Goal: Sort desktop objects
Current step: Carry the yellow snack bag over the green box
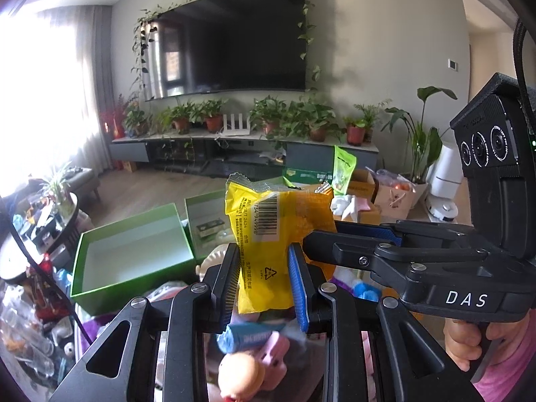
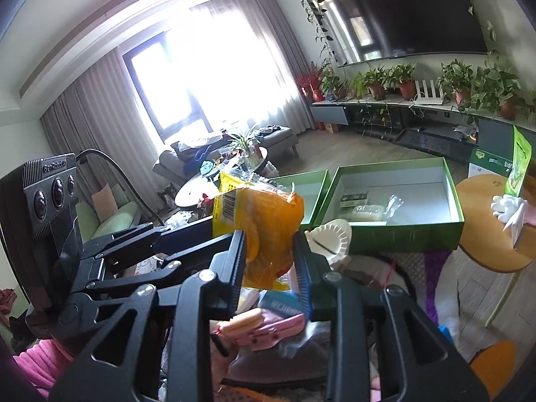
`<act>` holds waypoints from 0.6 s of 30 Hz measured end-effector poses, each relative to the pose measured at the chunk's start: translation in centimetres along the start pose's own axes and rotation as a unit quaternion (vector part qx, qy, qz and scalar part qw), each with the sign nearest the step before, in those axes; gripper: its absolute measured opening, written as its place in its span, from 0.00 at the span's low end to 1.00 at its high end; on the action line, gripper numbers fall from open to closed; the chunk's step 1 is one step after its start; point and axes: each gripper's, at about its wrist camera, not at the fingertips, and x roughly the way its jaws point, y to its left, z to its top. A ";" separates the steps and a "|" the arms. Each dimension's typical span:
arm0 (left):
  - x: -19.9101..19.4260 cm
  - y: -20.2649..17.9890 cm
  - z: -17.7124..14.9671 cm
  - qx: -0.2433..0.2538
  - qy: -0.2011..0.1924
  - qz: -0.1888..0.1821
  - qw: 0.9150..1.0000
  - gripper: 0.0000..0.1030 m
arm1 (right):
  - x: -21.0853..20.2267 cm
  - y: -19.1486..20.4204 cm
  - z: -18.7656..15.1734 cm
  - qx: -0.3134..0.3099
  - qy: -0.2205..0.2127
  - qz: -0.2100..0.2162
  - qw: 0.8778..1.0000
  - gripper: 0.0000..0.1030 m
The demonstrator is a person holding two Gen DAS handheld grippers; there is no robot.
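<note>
Yellow snack packet | pinched by left tool and right tool | above green boxes

Yellow snack packet between right gripper jaws

You've got a yellow snack packet w/ barcode side up, clear crimped top end, held off the clutter, pinched at both ends. Behind it sit two open green boxes: right one holds small packets, left one looks bare inside.
</note>
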 end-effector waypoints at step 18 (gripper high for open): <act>4.1 -0.5 3.6 0.001 0.006 0.001 1.000 0.27 | 1.2 -4.3 3.1 0.018 -0.005 -0.001 1.000 0.28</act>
